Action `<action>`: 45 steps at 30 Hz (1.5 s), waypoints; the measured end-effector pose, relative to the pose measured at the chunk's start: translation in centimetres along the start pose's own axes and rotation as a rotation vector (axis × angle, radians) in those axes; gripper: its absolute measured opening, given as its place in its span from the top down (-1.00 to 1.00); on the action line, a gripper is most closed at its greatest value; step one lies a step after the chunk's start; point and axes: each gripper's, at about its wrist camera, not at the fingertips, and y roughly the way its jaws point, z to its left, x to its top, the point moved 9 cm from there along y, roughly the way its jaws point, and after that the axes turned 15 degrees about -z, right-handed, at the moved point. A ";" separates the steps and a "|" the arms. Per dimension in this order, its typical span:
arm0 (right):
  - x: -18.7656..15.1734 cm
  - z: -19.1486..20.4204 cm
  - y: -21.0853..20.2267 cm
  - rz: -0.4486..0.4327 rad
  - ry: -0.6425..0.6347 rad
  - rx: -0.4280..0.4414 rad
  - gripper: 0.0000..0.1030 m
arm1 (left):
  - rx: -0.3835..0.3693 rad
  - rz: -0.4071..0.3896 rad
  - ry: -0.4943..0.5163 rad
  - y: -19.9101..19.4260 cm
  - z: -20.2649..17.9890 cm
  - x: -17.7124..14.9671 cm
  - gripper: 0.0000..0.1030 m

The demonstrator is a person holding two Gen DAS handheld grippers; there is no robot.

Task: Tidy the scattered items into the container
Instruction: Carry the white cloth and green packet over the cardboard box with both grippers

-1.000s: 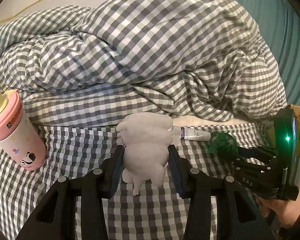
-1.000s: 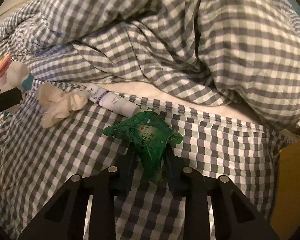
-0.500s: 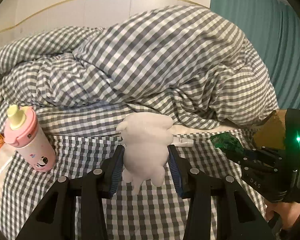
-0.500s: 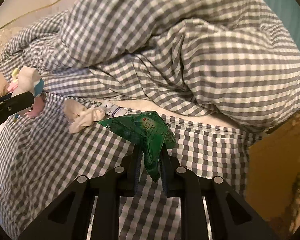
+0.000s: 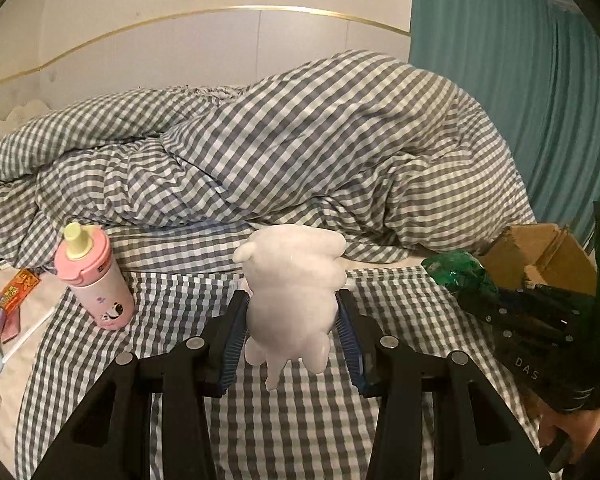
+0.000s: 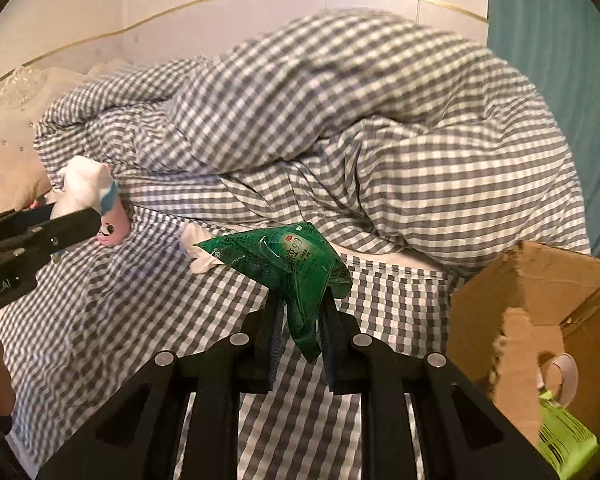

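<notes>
A white plush toy (image 5: 292,280) hangs between the blue pads of my left gripper (image 5: 291,300), which is shut on its body above the checked bed sheet. My right gripper (image 6: 301,304) is shut on a crumpled green packet (image 6: 292,256), also lifted off the sheet. In the left wrist view that packet (image 5: 460,274) shows at the right, close to the open cardboard box (image 5: 540,252). The same box (image 6: 540,292) sits just right of my right gripper. A pink bottle (image 5: 96,276) stands upright at the left, and a white cloth (image 6: 198,248) lies on the sheet.
A bunched checked duvet (image 5: 300,152) fills the back of the bed, with a teal curtain (image 5: 520,80) to its right. A snack packet (image 5: 18,288) and other small items lie at the far left. A tape roll (image 6: 562,372) and a lime-green item (image 6: 560,432) sit in the box.
Both grippers have lifted away from the sheet with the plush toy and the green packet still held. The cardboard box has come into view at the right.
</notes>
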 end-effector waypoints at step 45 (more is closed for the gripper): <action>4.8 -5.9 -24.4 -0.267 0.051 -0.100 0.68 | -0.010 -0.197 0.018 -17.9 -9.2 5.0 0.14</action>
